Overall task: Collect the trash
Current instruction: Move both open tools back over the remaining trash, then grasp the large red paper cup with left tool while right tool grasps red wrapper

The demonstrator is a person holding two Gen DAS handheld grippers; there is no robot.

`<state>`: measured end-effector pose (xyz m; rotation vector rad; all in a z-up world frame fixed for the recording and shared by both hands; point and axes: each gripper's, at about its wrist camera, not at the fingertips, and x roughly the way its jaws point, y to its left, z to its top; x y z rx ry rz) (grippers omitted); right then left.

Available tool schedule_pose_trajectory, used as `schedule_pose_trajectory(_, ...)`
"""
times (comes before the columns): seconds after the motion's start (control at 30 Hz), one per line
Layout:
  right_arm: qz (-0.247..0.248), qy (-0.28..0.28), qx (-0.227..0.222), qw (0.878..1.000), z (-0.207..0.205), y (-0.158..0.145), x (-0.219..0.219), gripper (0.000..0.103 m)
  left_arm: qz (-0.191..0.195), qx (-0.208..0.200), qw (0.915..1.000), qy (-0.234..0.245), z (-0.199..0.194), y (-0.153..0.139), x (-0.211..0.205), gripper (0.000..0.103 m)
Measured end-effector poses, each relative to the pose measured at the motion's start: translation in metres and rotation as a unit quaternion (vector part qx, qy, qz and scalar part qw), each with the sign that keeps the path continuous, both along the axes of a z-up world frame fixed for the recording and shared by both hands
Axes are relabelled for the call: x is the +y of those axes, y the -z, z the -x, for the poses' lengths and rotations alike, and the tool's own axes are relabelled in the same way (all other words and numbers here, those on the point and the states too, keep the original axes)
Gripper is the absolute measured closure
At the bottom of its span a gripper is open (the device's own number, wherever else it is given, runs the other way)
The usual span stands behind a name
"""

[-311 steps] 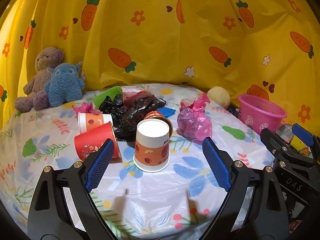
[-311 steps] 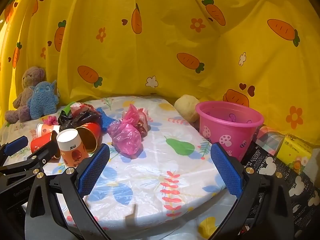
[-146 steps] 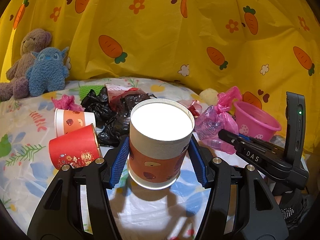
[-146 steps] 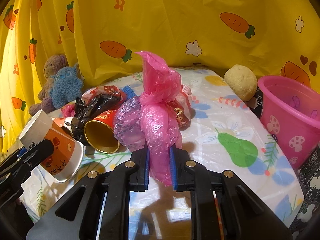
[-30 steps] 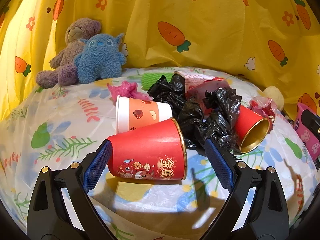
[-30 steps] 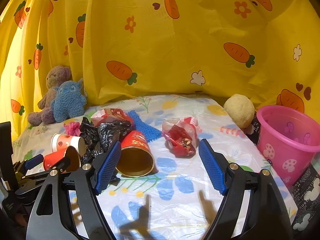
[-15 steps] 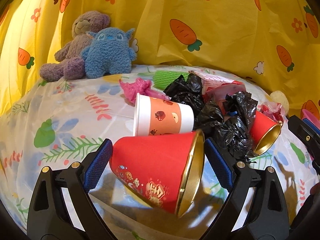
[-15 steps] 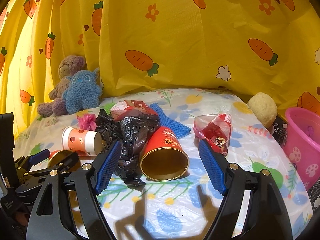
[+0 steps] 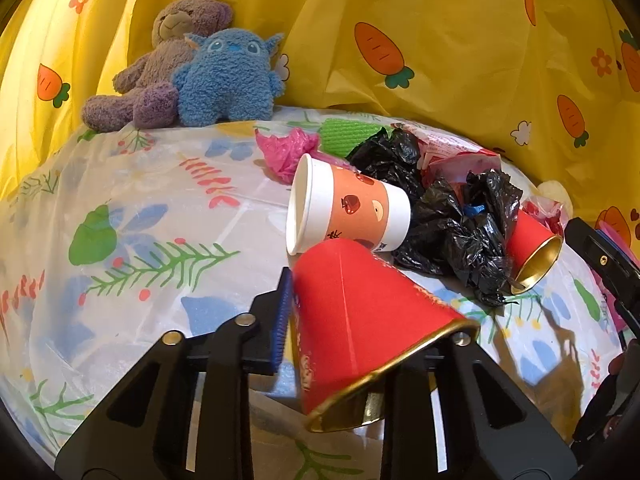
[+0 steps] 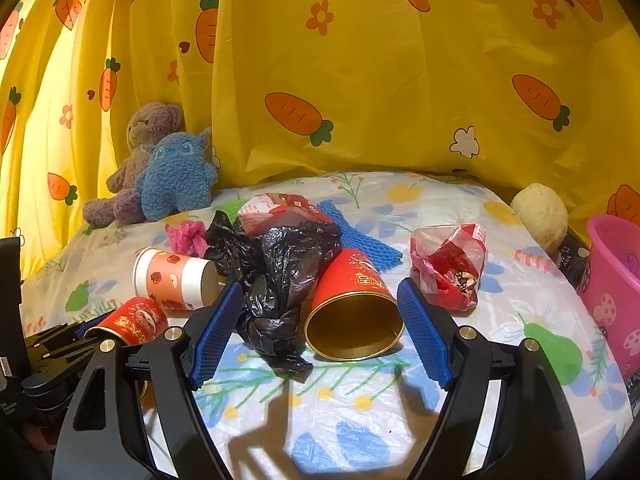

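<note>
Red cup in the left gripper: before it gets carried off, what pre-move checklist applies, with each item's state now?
1. Left gripper shut on the held red cup: ok.
2. Cup uncrushed: not ok, gold rim looks squashed.
3. Right gripper open, framing the second red cup: ok.
4. Black bag clear of that cup: not ok, it touches.
5. Pink bucket in view: ok.
6. Room left in bucket: cannot tell.

Two handheld grippers, left gripper and right gripper — matte black plastic frames with triangular cut-outs, silver round screws at joints, blue ribbed pads inside the jaws.
</note>
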<state>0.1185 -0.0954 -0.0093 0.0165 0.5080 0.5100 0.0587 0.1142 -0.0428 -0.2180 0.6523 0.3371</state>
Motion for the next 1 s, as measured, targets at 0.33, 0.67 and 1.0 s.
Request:
schedule_pose_trajectory(0.33, 0.024, -0.017, -0.017, 0.999, -0.025, -0.012, 0.036, 0.034, 0.008, -0.025, 0.9996, 0.009, 0.016, -0.012, 0.004, 0.103)
schedule_pose_trajectory(0.67, 0.066, -0.024, 0.012, 0.997, -0.080, -0.007, 0.072, 0.052, 0.021, -0.055, 0.9982, 0.007, 0.021, -0.035, 0.019, 0.103)
schedule_pose_trajectory(1.0, 0.081, -0.046, 0.010, 0.996, -0.087, -0.004, 0.082, 0.092, 0.036, -0.059, 0.9974, 0.017, 0.012, -0.034, 0.024, 0.103)
